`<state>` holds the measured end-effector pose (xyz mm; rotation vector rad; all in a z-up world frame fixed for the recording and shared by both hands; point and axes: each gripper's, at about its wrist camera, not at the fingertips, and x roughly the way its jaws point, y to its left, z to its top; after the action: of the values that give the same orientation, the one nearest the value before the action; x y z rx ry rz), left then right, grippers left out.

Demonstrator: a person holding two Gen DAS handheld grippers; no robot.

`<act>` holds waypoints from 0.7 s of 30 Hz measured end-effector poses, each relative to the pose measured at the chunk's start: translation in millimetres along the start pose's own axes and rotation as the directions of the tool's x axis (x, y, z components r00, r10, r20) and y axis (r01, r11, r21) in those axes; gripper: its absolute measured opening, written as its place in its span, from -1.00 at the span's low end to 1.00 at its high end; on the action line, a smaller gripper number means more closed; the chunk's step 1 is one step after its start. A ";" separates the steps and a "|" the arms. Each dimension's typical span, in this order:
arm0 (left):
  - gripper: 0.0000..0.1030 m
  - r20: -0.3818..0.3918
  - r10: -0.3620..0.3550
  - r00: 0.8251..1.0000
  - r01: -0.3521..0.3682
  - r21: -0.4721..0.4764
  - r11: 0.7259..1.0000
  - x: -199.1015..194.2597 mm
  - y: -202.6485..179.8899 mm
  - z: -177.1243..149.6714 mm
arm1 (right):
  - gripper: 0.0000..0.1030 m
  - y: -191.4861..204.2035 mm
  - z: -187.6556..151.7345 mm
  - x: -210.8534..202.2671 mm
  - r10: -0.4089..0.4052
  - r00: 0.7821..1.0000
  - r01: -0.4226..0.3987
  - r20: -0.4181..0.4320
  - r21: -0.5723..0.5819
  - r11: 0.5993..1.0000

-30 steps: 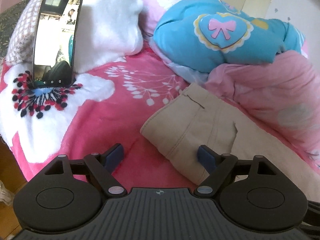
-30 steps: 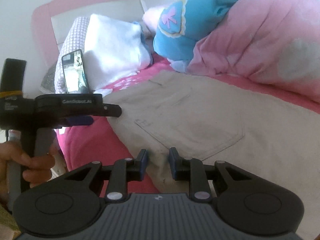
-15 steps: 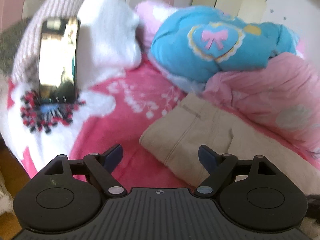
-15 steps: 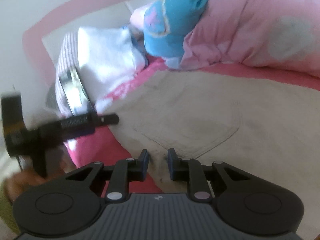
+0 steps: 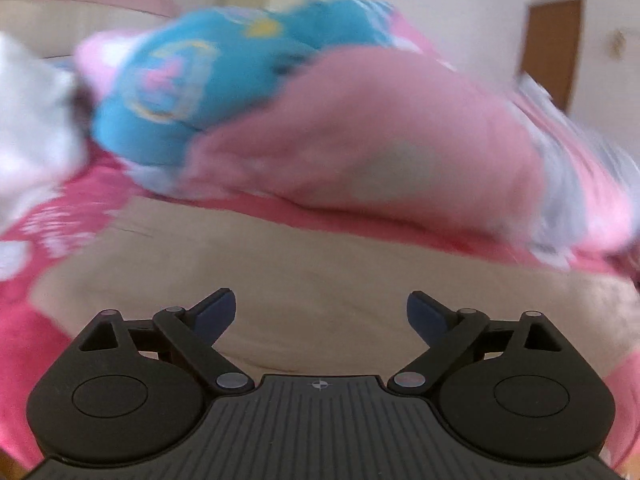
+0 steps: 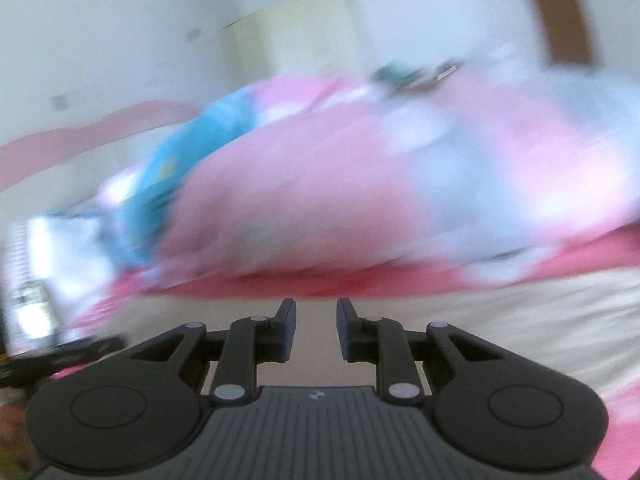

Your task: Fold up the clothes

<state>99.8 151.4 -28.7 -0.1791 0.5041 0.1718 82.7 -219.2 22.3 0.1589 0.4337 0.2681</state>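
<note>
Beige trousers [image 5: 320,264] lie flat on the pink flowered bedspread [image 5: 24,320], spanning the middle of the blurred left wrist view. My left gripper [image 5: 320,312] hovers over them with its jaws wide and still opening, and nothing sits between the blue pads [image 5: 216,312]. In the right wrist view, also blurred, the trousers [image 6: 500,320] run off to the right. My right gripper [image 6: 317,312] is above their near part, its jaws opening slightly from a narrow gap with nothing in it.
A heaped pink quilt [image 5: 380,140] and a blue cushion [image 5: 172,92] rise just behind the trousers. A white pillow [image 5: 24,120] is at the left. A phone [image 6: 32,312] leans at the far left. A brown door [image 5: 552,48] and a cream cabinet [image 6: 296,32] stand beyond the bed.
Both views have swung to the right and gone blurry. The phone has left the left wrist view, the trousers now fill its middle, and the left jaws stand wider.
</note>
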 end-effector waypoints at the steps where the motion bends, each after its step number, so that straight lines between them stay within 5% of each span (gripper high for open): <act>1: 0.82 -0.014 -0.008 1.000 0.008 0.026 1.000 5.3 -9.9 -3.8 | -0.54 -14.0 2.0 -12.3 -0.046 0.999 0.046 0.013 -0.004 0.999; 8: 0.82 -0.114 0.030 0.993 -0.017 0.106 0.994 30.2 -38.0 -29.9 | -0.49 -44.7 -34.2 3.1 -0.158 0.980 0.158 -0.118 -0.013 0.987; 14: 0.89 -0.152 0.059 0.987 -0.044 0.105 0.993 34.5 -40.4 -35.6 | -0.48 -24.1 -76.9 67.3 -0.110 0.959 0.098 -0.259 -0.061 0.993; 21: 0.96 -0.155 0.071 0.985 -0.054 0.109 0.993 39.0 -43.8 -36.4 | -0.23 -20.8 -99.4 87.1 -0.065 0.959 0.051 -0.275 -0.058 0.997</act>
<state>125.5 105.8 -73.6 -0.0752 0.6761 0.1930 120.2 -204.4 -105.3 0.0582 0.7078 0.2445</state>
